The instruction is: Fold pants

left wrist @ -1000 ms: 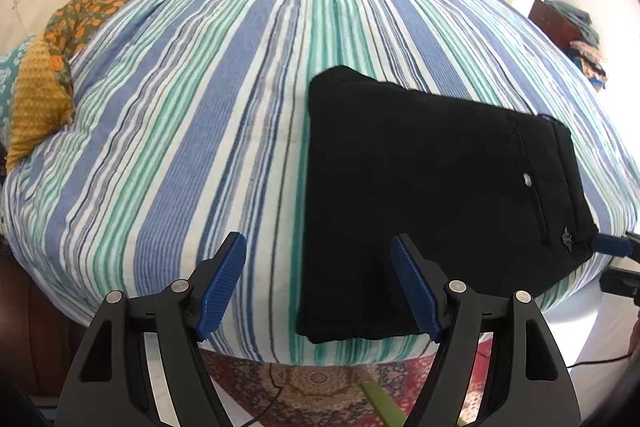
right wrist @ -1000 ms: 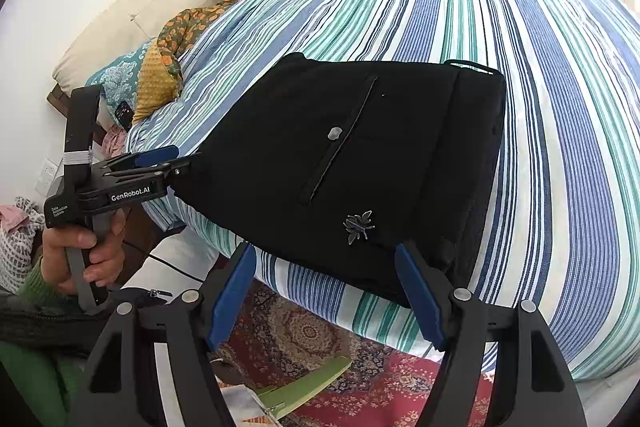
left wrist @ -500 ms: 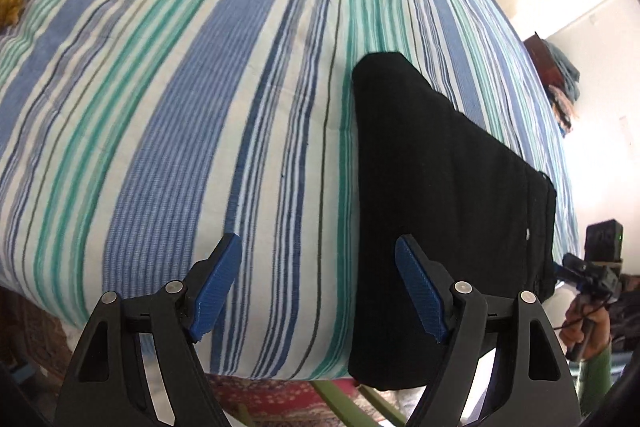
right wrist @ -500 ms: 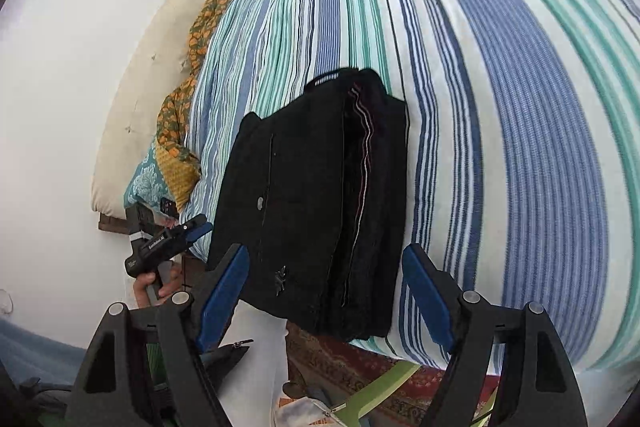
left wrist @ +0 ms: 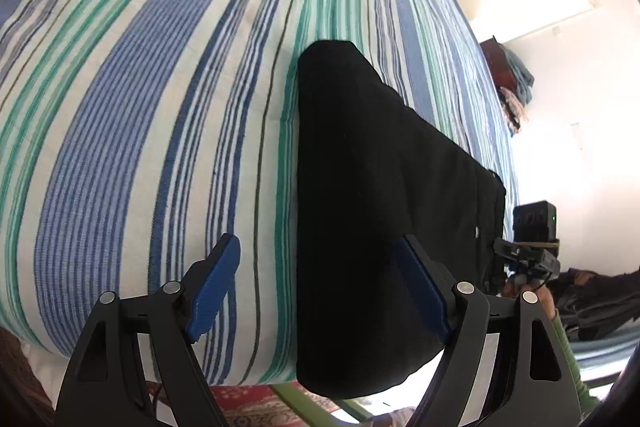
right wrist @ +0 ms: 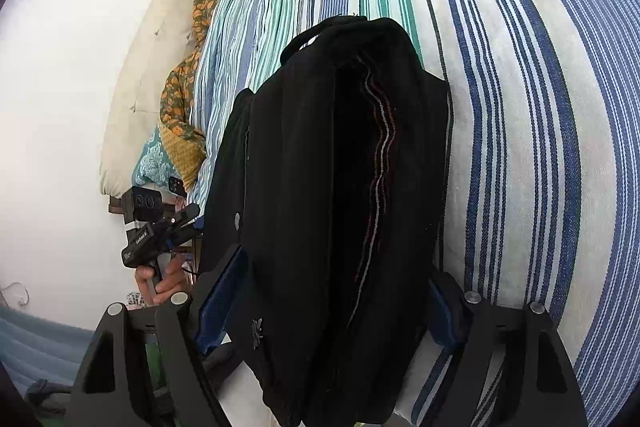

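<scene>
The black pants [left wrist: 380, 187] lie folded into a thick rectangle on the striped bed, at its near edge. My left gripper [left wrist: 320, 291] is open, low at the bed's edge, its right finger over the folded end of the pants and its left finger over the sheet. In the right wrist view the waistband end of the pants [right wrist: 340, 187] fills the middle, its stacked layers showing. My right gripper [right wrist: 324, 311] is open with its jaws on either side of that end. The left gripper also shows in the right wrist view [right wrist: 192, 215], at the pants' far end.
The blue, green and white striped sheet [left wrist: 140, 107] covers the whole bed. Pillows and an orange patterned cloth [right wrist: 180, 99] lie at the head of the bed. A patterned rug [left wrist: 248, 403] lies on the floor below the bed edge. Clothes hang by the far wall [left wrist: 516, 87].
Both grippers have dropped low and moved in to opposite ends of the folded pants. The right gripper's jaws now straddle the waistband end. The pants have not moved.
</scene>
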`<state>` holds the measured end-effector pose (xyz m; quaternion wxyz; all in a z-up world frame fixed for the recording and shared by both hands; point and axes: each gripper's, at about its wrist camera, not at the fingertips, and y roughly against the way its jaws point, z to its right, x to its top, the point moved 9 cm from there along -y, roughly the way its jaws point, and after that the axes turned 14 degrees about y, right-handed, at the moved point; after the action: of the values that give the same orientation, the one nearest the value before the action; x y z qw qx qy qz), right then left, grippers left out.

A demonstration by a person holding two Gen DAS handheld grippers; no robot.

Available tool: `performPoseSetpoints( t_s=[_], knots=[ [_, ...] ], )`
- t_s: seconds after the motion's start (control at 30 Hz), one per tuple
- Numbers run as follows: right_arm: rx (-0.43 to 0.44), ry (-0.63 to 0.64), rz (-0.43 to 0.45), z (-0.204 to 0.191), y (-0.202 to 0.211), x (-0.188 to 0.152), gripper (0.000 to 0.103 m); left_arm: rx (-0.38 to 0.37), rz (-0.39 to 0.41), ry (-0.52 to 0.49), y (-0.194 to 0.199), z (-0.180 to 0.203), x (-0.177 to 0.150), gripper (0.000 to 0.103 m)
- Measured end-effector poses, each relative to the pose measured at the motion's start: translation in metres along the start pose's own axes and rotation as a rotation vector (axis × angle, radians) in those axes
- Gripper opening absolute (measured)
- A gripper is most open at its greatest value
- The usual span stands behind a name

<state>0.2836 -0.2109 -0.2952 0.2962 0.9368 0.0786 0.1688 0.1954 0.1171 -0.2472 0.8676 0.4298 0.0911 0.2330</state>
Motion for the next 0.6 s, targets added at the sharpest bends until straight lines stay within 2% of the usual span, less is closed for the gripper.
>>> performPoseSetpoints(
  t_s=[0.13, 0.2, 0.23, 0.27, 0.33, 0.4, 0.5, 0.6],
  knots=[
    [-0.003, 0.012, -0.01, -0.001, -0.003, 0.002, 0.08, 0.053, -0.054, -0.074, -0.028, 0.011, -0.015, 0.082],
    [0.001, 0.013, -0.011, -0.004, -0.006, 0.005, 0.08, 0.036, -0.068, -0.069, -0.033, 0.014, -0.017, 0.08],
    [0.002, 0.016, -0.012, -0.004, -0.007, 0.007, 0.08, 0.015, -0.077, -0.064, -0.037, 0.021, -0.018, 0.064],
    [0.001, 0.02, -0.014, -0.004, -0.008, 0.007, 0.08, 0.033, -0.073, -0.068, -0.039, 0.025, -0.017, 0.062],
    [-0.016, 0.043, -0.035, -0.009, -0.017, 0.01, 0.077, 0.087, -0.052, -0.119, -0.038, 0.033, -0.017, 0.041],
    [-0.042, 0.081, -0.073, -0.013, -0.022, 0.01, 0.061, 0.108, -0.03, -0.163, -0.03, 0.044, -0.019, 0.032],
    [-0.03, 0.098, -0.059, -0.022, -0.017, 0.015, 0.043, 0.099, 0.02, -0.229, -0.008, 0.069, -0.019, 0.029],
    [0.006, 0.124, -0.01, -0.043, -0.004, 0.026, 0.037, 0.059, 0.08, -0.274, 0.012, 0.1, -0.005, 0.029]
  ],
)
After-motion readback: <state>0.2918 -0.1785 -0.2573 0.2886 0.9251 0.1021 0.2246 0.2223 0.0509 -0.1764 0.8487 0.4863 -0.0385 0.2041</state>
